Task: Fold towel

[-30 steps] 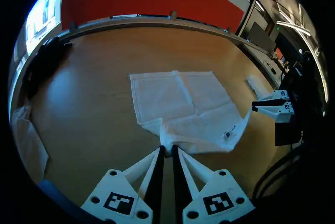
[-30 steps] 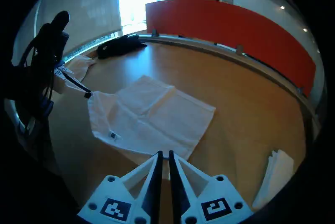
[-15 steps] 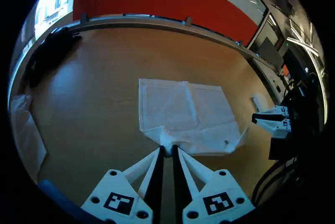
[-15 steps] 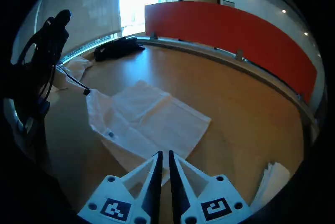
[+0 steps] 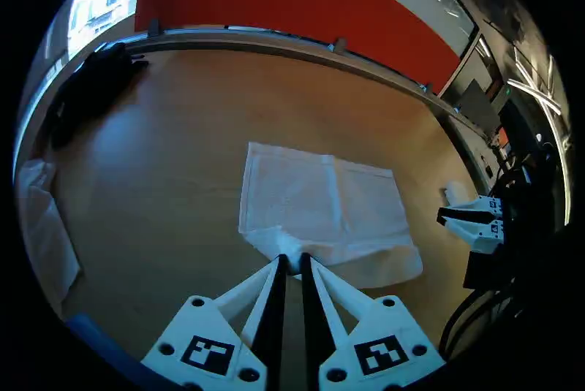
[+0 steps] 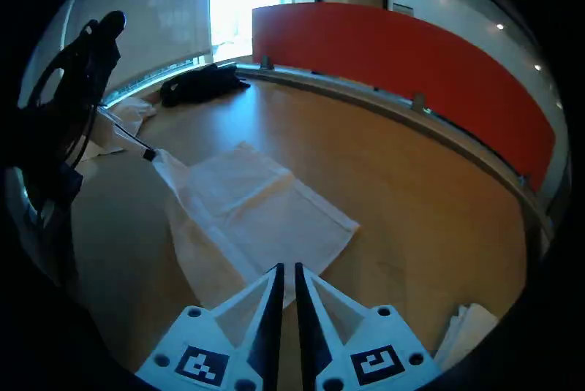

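Each finger of the left gripper (image 5: 291,261) and right gripper (image 6: 287,270) carries a square black-and-white marker, a pattern and no letters; nothing else on them can be read

The white towel (image 5: 322,205) lies about the middle of the wooden table (image 5: 168,164), partly doubled over, its creases showing. In the left gripper view its near corner is bunched right at the tips, and the left jaws are closed on that corner with only a slit between them. The right gripper view shows the same thing farther off: the corner rises off the table to the left gripper's tip, and a lifted flap runs from there along the towel's near side

The right jaws are also drawn together to a slit, with the towel's near edge running under the tips; whether they pinch cloth cannot be told. In the left gripper view the right gripper hangs just beside the folded end, towards the table's right edge

A black bag (image 6: 201,82) sits by the far edge
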A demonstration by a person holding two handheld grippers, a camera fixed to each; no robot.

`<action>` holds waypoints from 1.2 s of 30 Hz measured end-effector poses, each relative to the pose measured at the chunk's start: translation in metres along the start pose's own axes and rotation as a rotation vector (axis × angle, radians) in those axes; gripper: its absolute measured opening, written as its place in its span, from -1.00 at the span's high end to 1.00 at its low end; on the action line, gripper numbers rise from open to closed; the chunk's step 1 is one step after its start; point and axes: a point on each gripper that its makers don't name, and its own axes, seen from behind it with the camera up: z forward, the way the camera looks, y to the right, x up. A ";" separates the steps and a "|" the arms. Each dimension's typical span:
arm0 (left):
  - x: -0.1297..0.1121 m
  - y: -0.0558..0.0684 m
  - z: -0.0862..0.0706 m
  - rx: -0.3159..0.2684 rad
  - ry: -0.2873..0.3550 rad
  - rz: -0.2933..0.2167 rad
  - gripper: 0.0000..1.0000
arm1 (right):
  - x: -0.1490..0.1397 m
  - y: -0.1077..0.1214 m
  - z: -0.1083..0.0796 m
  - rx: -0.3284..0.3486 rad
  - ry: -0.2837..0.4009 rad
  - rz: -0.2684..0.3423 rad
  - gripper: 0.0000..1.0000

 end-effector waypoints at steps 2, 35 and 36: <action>-0.001 0.000 0.000 -0.001 -0.001 0.000 0.71 | -0.003 0.000 0.000 -0.005 -0.005 0.003 0.70; -0.009 -0.003 -0.001 0.003 -0.008 0.005 0.71 | -0.083 -0.020 0.011 0.032 -0.146 0.035 -0.17; -0.010 -0.003 -0.001 0.004 -0.009 0.005 0.71 | -0.083 -0.021 0.012 0.033 -0.147 0.037 -0.18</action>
